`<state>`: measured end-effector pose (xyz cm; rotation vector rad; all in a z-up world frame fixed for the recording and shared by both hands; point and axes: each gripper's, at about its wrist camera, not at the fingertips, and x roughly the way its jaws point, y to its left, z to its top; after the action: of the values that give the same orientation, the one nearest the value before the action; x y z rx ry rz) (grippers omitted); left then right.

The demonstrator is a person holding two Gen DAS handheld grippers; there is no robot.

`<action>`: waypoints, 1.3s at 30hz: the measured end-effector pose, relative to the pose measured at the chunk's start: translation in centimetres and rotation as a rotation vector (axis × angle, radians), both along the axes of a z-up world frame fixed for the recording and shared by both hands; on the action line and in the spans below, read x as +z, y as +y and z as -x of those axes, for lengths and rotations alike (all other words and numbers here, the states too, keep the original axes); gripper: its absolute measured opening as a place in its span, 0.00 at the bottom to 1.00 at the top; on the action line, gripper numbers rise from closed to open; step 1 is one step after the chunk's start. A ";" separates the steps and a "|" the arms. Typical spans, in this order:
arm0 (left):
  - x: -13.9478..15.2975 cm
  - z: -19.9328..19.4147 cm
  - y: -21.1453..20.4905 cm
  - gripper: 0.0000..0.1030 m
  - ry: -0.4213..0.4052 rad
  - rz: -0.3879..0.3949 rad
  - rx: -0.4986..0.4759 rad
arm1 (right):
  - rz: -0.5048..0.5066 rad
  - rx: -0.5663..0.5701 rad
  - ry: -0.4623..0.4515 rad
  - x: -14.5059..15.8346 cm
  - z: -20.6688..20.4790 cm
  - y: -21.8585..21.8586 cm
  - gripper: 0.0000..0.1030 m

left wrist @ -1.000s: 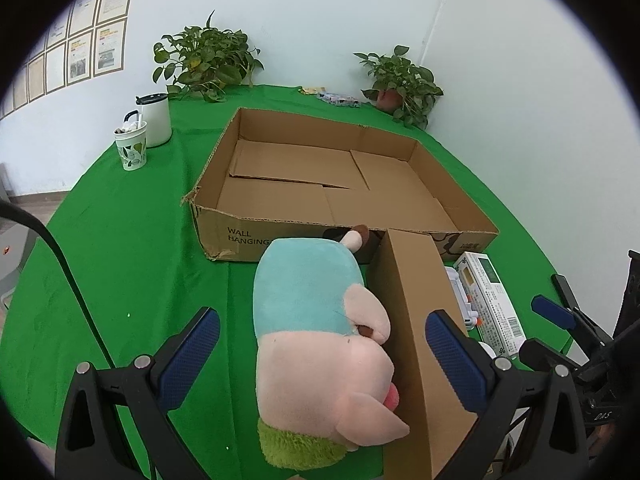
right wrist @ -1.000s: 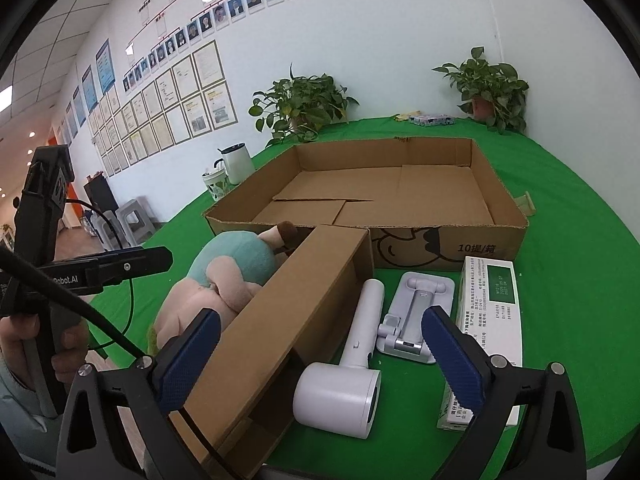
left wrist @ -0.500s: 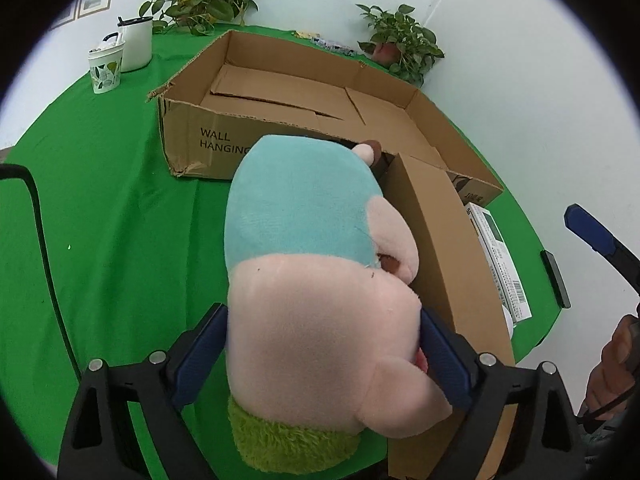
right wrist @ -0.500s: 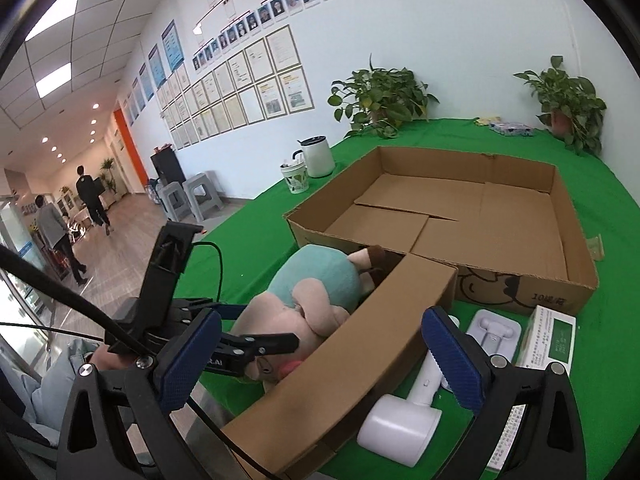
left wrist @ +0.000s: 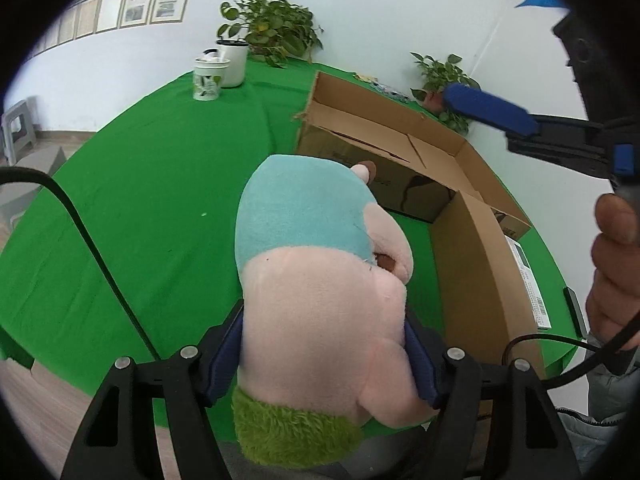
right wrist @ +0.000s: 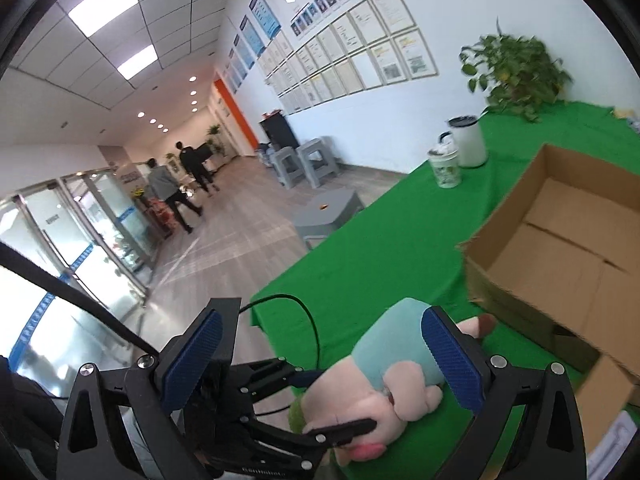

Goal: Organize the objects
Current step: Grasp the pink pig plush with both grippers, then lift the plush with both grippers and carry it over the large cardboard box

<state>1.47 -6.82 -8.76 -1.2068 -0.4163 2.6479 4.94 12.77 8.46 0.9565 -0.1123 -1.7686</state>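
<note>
Your left gripper (left wrist: 324,356) has just been closing and now clamps the pig plush toy's (left wrist: 320,280) head, near table edge. Right gripper (right wrist: 320,364) gapes, empty. Cardboard box (left wrist: 400,140) holds nothing; all packing remains.

My left gripper (left wrist: 324,354) had just been closing, blue pads squeezing the plush pig (left wrist: 320,280) sitting right between its fingers.

plush toy (left wrist: 320,280): i see a pale pink head, teal body, shaggy green tuft
table (left wrist: 140,200): i see a plain bright green cloth
box (left wrist: 384,148): i read it as brown cardboard, black print
my left tool (left wrist: 324,356): black frame, dark blue ribbed pads
cup (left wrist: 208,80): i see white with green leaf print
</note>
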 end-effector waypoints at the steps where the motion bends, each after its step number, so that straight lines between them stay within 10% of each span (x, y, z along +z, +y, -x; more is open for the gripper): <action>1: -0.3 -0.4 -0.7 0.68 -0.002 -0.017 0.015 | -0.034 0.000 -0.040 -1.1 0.7 -1.6 0.97; 10: -0.7 -1.8 -1.1 0.68 0.023 -0.059 0.050 | -0.343 -0.046 -0.236 -9.3 1.3 -7.3 0.95; 25: 0.0 -2.3 1.2 0.66 0.042 0.013 0.066 | -0.487 -0.133 -0.114 -11.0 -2.5 -12.4 0.89; 31: 2.6 -3.5 3.9 0.65 0.128 0.108 0.054 | -0.382 -0.155 -0.074 -8.8 -2.2 -9.9 0.81; 39: 10.0 -2.8 10.1 0.65 0.408 0.208 -0.062 | -0.208 -0.344 0.194 2.1 -2.9 -2.4 0.78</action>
<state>4.27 3.32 1.20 -0.6779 -0.0346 2.8364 7.82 10.34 10.56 0.9478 0.0353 -2.2161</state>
